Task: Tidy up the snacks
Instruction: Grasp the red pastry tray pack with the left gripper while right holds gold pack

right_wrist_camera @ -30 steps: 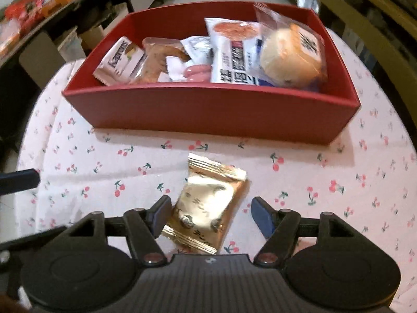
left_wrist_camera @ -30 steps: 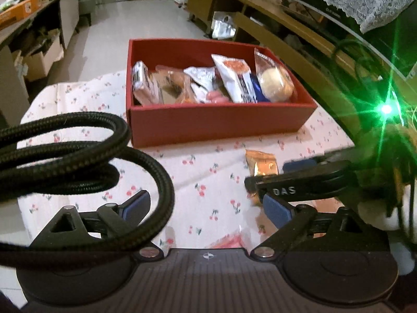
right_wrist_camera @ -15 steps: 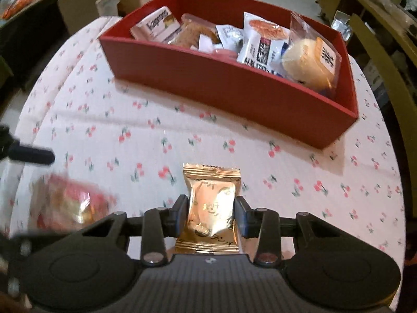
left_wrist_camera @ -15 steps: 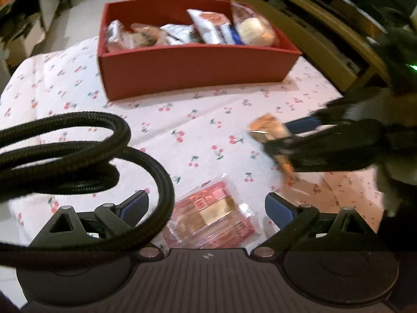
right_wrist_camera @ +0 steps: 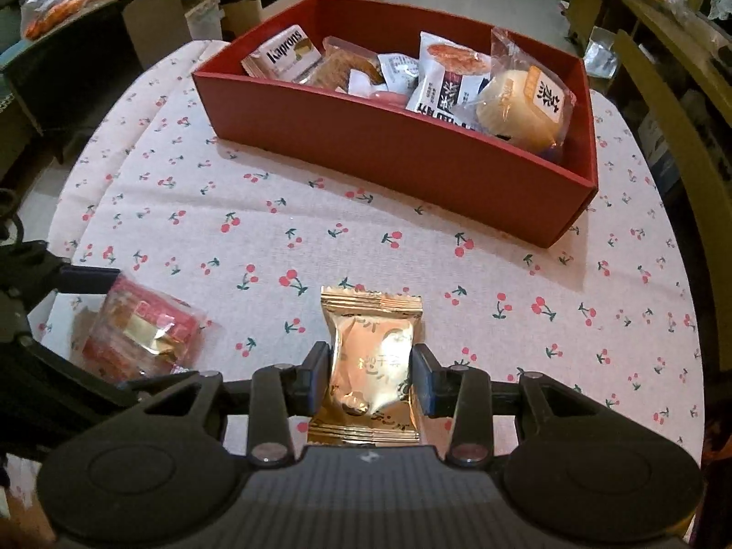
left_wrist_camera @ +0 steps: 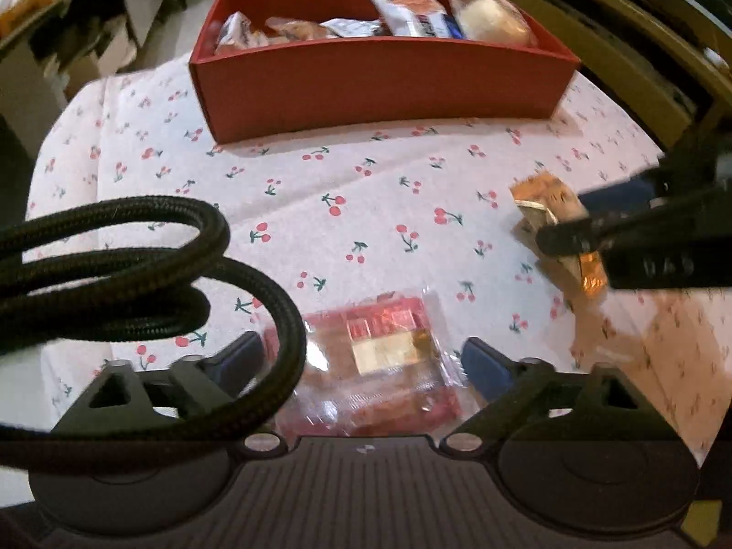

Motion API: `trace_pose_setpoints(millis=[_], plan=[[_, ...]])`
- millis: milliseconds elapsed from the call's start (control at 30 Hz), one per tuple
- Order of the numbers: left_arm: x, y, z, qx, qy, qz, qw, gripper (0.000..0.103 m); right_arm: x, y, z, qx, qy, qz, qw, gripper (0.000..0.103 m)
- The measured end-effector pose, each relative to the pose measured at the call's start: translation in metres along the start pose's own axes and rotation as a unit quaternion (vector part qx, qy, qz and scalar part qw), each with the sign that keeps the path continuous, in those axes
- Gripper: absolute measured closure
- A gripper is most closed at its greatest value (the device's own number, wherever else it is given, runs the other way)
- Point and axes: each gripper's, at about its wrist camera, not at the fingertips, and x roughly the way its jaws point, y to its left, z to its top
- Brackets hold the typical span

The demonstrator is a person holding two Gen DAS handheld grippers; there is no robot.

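Cherry-print cloth (right_wrist_camera: 320, 210): R gripper (right_wrist_camera: 370, 377) pinching gold packet (right_wrist_camera: 373, 366); L gripper (left_wrist_camera: 361, 359) spread, closing round pink packet (left_wrist_camera: 379, 366)

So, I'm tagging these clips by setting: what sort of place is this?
Probably a lived-in home, perhaps a dining room: a cherry-print tablecloth, a wooden chair beside it, and cardboard boxes on the tiled floor behind.

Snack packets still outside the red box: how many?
2: a gold packet gripped in the right gripper, and a pink packet on the tablecloth between the left gripper's open fingers.
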Motion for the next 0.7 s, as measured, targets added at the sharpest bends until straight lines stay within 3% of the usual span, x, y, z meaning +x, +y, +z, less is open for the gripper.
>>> trace_pose_setpoints(millis=[167, 333, 500, 567, 700], plan=[[-0.013, 0.006, -0.004, 0.001, -0.004, -0.013, 0.9999, 0.025, -0.009, -0.001, -0.002, 0.005, -0.014, 0.003, 1.0, 0.038], [-0.018, 0.011, -0.006, -0.002, -0.006, -0.022, 0.9997, 0.029, -0.009, 0.004, -0.003, -0.001, -0.018, 0.005, 1.0, 0.038], [-0.008, 0.003, -0.007, 0.015, 0.003, -0.008, 0.9999, 0.017, -0.008, 0.004, -0.002, 0.002, -0.016, 0.007, 1.0, 0.038], [-0.001, -0.002, -0.005, 0.021, 0.005, 0.001, 0.9998, 0.006, -0.008, 0.004, -0.002, 0.003, -0.016, 0.009, 1.0, 0.038], [0.001, -0.006, -0.007, 0.037, 0.003, 0.012, 0.9992, 0.008, -0.011, 0.002, -0.003, 0.005, -0.021, 0.01, 1.0, 0.038]])
